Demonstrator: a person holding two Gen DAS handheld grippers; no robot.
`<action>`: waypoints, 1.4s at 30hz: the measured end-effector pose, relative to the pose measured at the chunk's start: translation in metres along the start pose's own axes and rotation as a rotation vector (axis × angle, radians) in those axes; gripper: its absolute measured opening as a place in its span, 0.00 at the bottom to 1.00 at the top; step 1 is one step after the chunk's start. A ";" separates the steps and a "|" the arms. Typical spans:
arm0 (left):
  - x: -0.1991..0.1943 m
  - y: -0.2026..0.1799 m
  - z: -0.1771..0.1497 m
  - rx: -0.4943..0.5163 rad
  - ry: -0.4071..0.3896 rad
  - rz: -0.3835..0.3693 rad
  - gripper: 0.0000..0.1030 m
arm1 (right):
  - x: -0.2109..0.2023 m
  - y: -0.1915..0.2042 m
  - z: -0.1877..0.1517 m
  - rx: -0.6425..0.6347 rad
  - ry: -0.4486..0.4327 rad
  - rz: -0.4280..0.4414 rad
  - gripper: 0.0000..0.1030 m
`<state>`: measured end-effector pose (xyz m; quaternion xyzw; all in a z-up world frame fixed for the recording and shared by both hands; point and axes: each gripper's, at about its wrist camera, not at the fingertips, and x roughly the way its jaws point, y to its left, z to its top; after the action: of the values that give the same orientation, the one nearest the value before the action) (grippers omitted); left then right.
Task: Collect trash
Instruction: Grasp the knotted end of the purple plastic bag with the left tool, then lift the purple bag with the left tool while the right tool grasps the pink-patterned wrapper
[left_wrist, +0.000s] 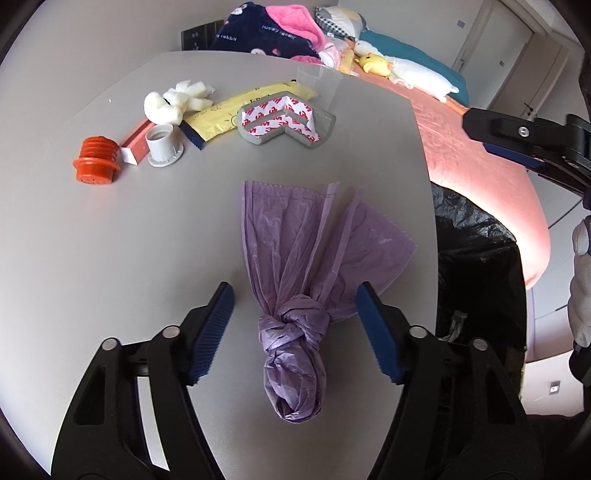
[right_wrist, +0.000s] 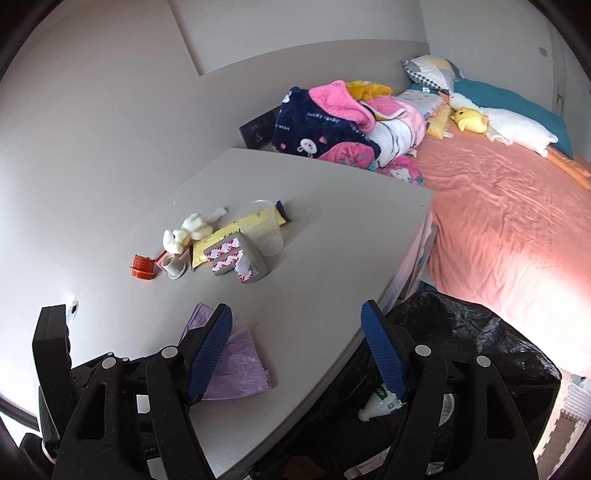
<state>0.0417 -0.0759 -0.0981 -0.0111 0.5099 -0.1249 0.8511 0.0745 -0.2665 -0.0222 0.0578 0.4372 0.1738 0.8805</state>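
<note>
The left gripper (left_wrist: 295, 325) has its fingers spread wide, empty, with the knotted purple bag (left_wrist: 295, 314) lying on the counter (left_wrist: 129, 240) between them, its knot level with the fingertips and touching neither pad. Ahead of the fingers, well apart from the bag, sit a grey corner guard (left_wrist: 286, 120), a yellow wrapper (left_wrist: 221, 114), a clear plastic cup (left_wrist: 319, 83), white foam scraps (left_wrist: 173, 101), a white cap (left_wrist: 164, 144) and an orange plug (left_wrist: 96, 164). The right gripper (right_wrist: 295, 347) also stands spread and empty, over the counter's near edge. The purple bag's flat end shows just behind its left finger; a black-lined trash bin (right_wrist: 480, 350) lies past its right finger, with a plastic bottle (right_wrist: 380, 402) inside.
</note>
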 end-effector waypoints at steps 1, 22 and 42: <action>-0.001 0.000 0.000 0.005 -0.002 0.009 0.56 | 0.003 0.002 0.001 -0.006 0.010 0.008 0.65; -0.014 0.038 0.009 -0.109 -0.067 0.039 0.24 | 0.074 0.034 0.021 -0.090 0.131 0.086 0.51; -0.038 0.070 0.010 -0.193 -0.089 0.044 0.24 | 0.126 0.038 0.041 -0.063 0.160 0.080 0.40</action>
<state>0.0476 -0.0008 -0.0708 -0.0873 0.4815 -0.0559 0.8703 0.1678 -0.1835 -0.0819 0.0334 0.4977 0.2266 0.8366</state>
